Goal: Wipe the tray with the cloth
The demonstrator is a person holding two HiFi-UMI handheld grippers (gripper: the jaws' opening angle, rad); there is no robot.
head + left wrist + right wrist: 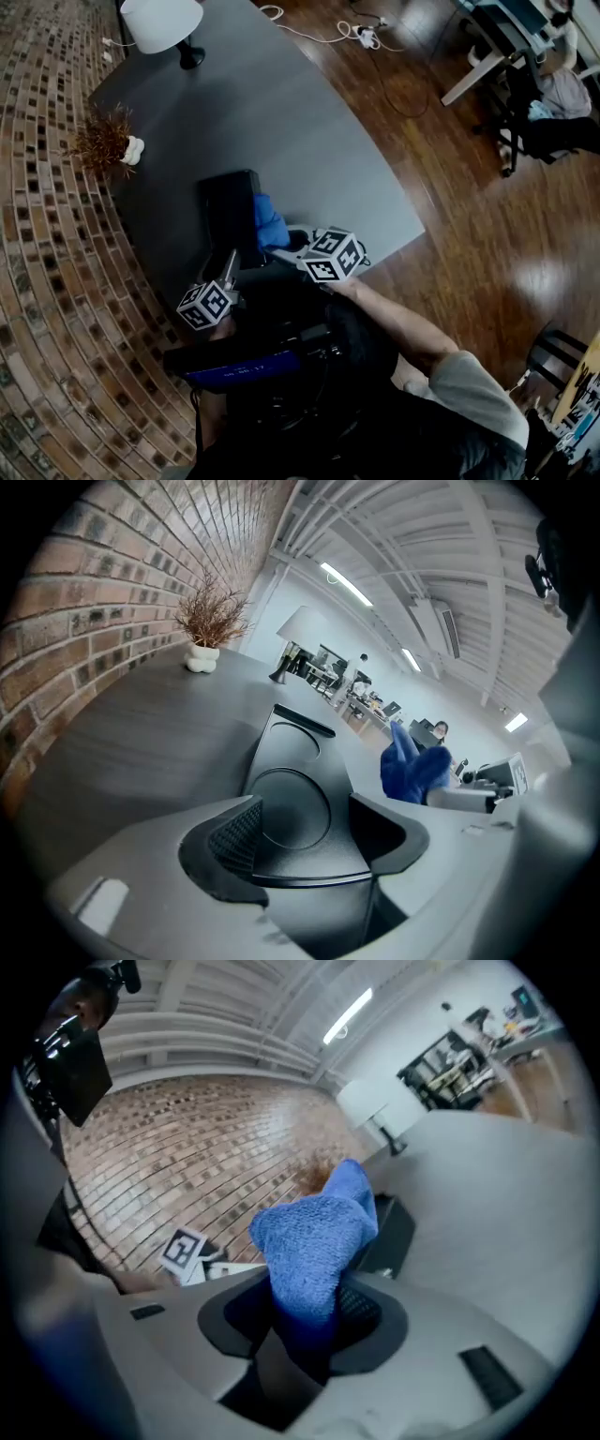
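While left gripper (305, 832) clamps black tray (300, 761) (round recesses), right gripper (300, 1312) pinches blue cloth (314, 1237).

Pale grey moulded shells on left claw (309, 825) and right claw (314, 1305), tipped with black pads (234, 832) cross-hatched like mesh. White cube (204, 305) with black square markers on each. Grey short sleeve (478, 394) on the right arm. Dark chest rig (246, 367) with a blue strip.
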